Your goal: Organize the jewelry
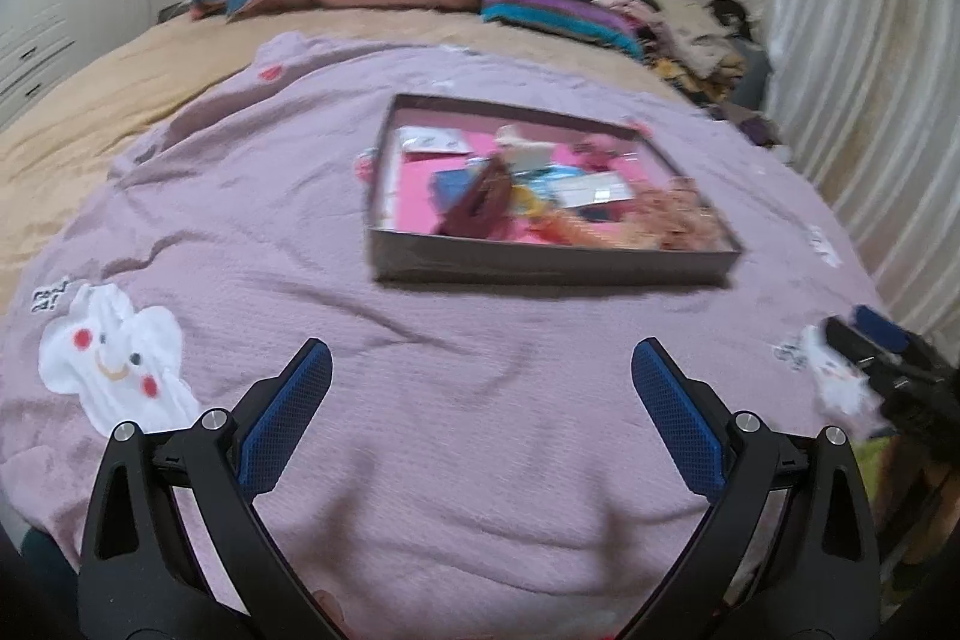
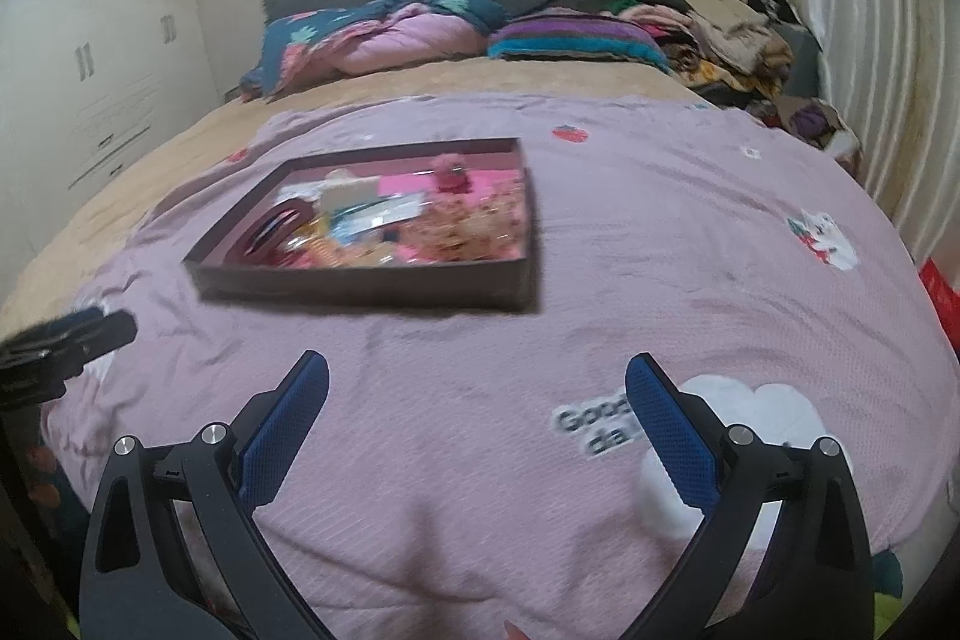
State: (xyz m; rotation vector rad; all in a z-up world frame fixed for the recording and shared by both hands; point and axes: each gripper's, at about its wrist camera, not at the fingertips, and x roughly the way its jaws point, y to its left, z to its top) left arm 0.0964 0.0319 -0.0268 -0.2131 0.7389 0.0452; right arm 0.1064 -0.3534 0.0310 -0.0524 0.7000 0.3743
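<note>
A: Where is the jewelry?
B: Upper centre, jumbled in a shallow box (image 1: pixel 540 256) on the bed.
A: And the tongs?
B: Left tongs (image 1: pixel 480 370) and right tongs (image 2: pixel 477 382) gape empty. Pieces look light, tangly, fragile; pinch gently by a chain.

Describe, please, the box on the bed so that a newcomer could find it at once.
Start from the lilac blanket spread over the bed. Near its middle, ahead of both open grippers, lies a shallow dark box with no lid. It is the only hard-edged thing on the blanket, and its pink inside is heaped with small colourful items.
</note>
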